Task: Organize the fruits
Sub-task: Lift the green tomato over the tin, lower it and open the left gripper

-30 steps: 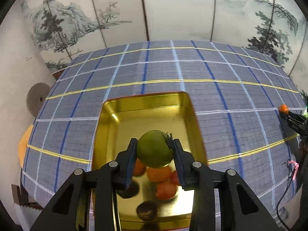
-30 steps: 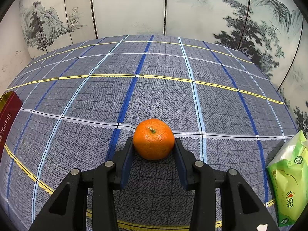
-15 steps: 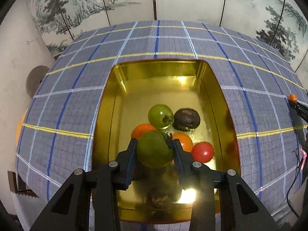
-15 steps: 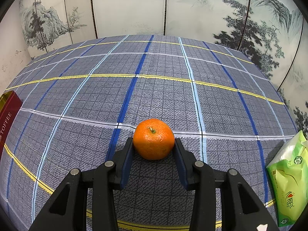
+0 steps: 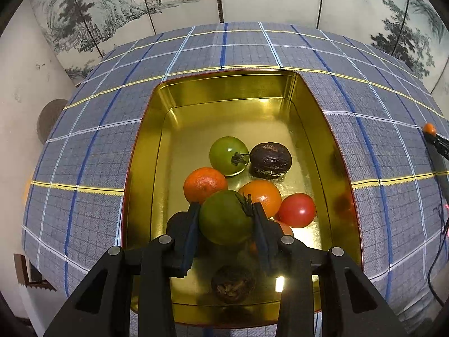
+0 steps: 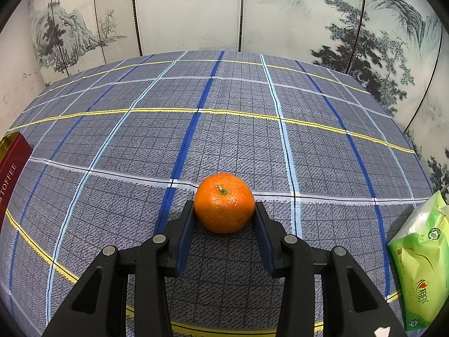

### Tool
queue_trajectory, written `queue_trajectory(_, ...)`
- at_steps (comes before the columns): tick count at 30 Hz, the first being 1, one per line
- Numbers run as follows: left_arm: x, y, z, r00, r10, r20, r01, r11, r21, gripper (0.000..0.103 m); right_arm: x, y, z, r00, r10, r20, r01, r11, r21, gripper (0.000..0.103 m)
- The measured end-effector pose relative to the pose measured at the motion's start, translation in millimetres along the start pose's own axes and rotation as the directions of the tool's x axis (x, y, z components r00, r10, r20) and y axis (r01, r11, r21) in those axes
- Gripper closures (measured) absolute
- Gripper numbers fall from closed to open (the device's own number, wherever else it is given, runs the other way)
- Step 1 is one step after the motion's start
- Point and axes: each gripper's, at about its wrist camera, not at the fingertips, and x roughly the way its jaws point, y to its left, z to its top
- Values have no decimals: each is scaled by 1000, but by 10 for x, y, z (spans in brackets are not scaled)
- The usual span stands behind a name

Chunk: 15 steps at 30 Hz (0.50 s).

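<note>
Checked cloth (image 6: 118,151), left gripper (image 5: 226,219) clenching green tomato (image 5: 224,219), stem rightward; right gripper (image 6: 224,213) seemingly clasping mandarin (image 6: 224,202), stem up.

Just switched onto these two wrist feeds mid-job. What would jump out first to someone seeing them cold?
The shiny gold tin fills the left wrist view, with fruit clustered in its near half, and the left gripper holds a green tomato above that pile. In the right wrist view a lone mandarin sits between the fingers of the right gripper on the blue plaid tablecloth, with a green tissue pack at the right edge.
</note>
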Motion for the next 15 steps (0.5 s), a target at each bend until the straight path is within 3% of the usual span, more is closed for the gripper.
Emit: queue_trajectory(15,-2,-11,-5,1000,14,4,-14,1000,-5,65,-2,2,0,1000,0,0,0,1000,0,64)
